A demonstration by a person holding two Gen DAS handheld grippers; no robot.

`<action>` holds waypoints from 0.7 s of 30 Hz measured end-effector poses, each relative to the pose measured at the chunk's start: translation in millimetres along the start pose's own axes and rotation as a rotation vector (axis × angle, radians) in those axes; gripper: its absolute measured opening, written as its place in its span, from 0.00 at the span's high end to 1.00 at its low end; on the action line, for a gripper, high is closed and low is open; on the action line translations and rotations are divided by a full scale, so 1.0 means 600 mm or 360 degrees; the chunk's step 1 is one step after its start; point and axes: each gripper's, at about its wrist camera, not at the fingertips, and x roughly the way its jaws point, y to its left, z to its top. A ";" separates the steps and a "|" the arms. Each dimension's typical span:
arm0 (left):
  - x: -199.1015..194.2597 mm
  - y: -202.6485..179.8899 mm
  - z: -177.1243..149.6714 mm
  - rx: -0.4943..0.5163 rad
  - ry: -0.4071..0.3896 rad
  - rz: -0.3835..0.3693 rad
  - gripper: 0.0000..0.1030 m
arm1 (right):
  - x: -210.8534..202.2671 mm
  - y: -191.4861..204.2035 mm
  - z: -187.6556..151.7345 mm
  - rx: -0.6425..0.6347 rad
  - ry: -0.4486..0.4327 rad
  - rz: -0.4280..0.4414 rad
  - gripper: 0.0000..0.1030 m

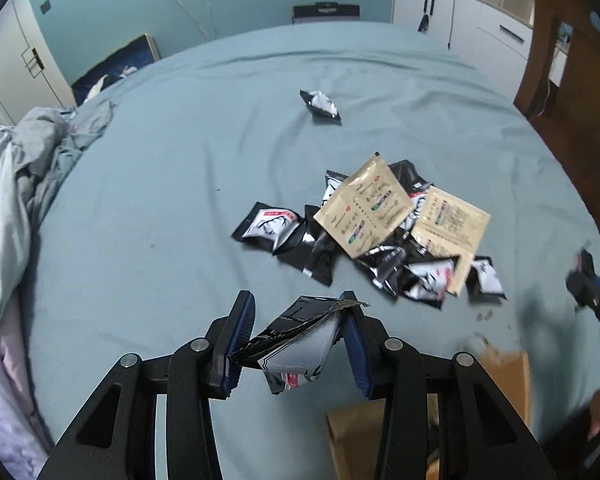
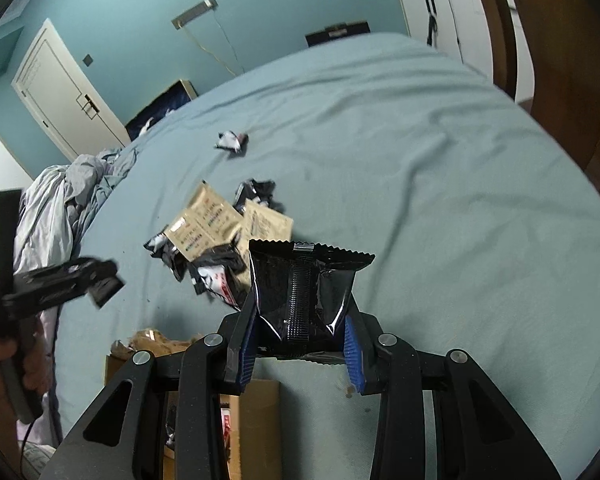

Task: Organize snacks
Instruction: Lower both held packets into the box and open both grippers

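Rumpled blanket (image 1: 16,184), white door (image 2: 60,96), wooden headboard (image 1: 564,80).

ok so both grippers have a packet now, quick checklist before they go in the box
1. Left gripper holds its packet: ok, though it sits tilted between the fingers.
2. Right gripper holds its black packet: ok, pinched at both sides.
3. Cardboard box within view near both grippers: ok, flaps open.
4. Room left inside the box: cannot tell, mostly hidden.
5. Pile of packets on the bed sheet left to sort: not ok, many remain.
6. Stray packet farther up the bed: not ok, lying apart.
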 end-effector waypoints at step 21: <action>-0.086 -0.111 -0.162 0.0119 0.0106 -0.0272 0.55 | -0.090 0.038 -0.077 -0.0179 -0.0023 0.0333 0.66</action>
